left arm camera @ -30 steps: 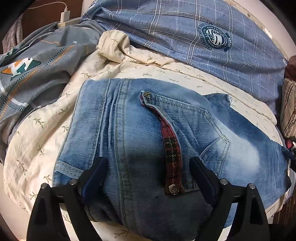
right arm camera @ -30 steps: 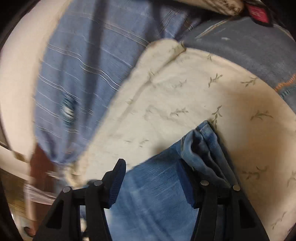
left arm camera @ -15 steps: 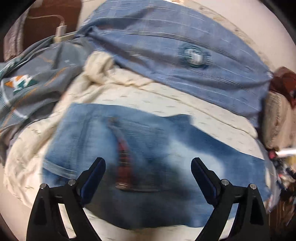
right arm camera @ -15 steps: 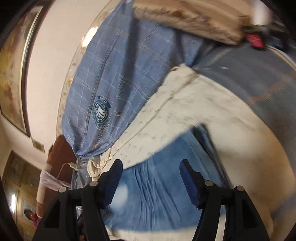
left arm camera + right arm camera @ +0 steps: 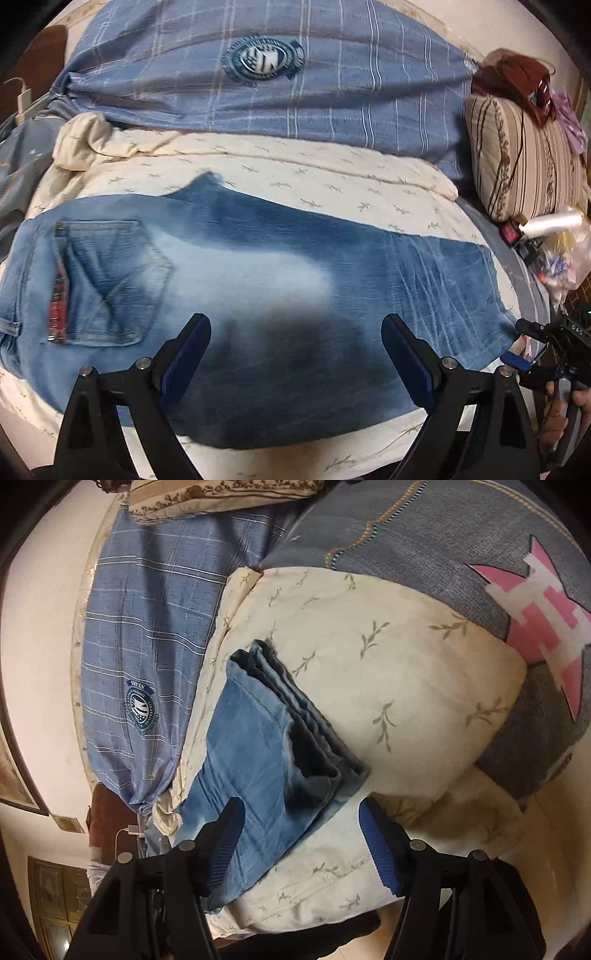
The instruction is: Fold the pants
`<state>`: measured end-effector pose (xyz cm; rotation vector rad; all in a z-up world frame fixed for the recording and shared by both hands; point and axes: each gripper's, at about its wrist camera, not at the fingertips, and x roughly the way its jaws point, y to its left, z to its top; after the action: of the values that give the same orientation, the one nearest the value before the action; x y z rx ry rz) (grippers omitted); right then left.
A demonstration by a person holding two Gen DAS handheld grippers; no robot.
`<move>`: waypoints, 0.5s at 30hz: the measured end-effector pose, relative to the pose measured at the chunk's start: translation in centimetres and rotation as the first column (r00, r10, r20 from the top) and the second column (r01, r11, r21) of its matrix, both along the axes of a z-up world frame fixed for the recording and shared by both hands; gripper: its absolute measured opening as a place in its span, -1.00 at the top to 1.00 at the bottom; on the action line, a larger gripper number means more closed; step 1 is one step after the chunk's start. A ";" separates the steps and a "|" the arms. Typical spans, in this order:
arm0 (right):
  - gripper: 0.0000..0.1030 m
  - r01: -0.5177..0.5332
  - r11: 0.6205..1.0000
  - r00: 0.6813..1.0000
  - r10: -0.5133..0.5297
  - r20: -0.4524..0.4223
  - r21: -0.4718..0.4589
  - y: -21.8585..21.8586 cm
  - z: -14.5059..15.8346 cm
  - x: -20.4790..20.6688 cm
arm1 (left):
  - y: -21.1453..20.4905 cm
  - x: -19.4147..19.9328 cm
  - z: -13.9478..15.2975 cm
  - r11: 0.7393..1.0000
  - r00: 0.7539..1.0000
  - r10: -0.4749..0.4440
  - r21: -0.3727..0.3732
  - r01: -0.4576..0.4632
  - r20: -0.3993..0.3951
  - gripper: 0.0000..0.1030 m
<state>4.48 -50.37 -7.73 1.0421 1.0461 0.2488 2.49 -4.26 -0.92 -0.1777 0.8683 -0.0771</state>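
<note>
Jeans [image 5: 258, 295] lie flat, halved lengthwise, on cream leaf-print quilt [image 5: 332, 173] on bed. Left gripper [image 5: 295, 354] and right gripper [image 5: 299, 834] hover above denim, jaws wide open, empty. Risk: stacked hems [image 5: 295, 716] slipping apart if pinch catches top layer only. Blue plaid pillow [image 5: 332, 92] and striped cushion [image 5: 517, 155] crowd far edge.

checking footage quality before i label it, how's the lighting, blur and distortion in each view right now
Left wrist view: warm, dim light, strong fisheye bulge, slight softness, and a dark shadow on the jeans between the open jaws of the left gripper. Right wrist view: sharper, jeans hem crisp, edges warped, dark corners.
</note>
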 end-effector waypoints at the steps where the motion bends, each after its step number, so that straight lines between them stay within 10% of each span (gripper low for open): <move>1: -0.31 0.001 1.000 1.000 -0.001 0.005 -0.010 0.1 0.2 0.1 | -0.4 0.5 -0.3 1.000 1.000 -0.004 0.003 0.004 -0.010 -0.82; 15: 0.45 -0.043 0.964 0.998 0.051 0.023 -0.262 0.8 2.1 0.2 | -6.3 2.6 -3.7 0.942 0.991 -0.074 0.318 0.108 -0.116 -0.82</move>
<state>4.63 -49.58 -5.61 0.7737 1.0470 0.1585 5.05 -10.58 -4.63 0.1686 0.9787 -0.0110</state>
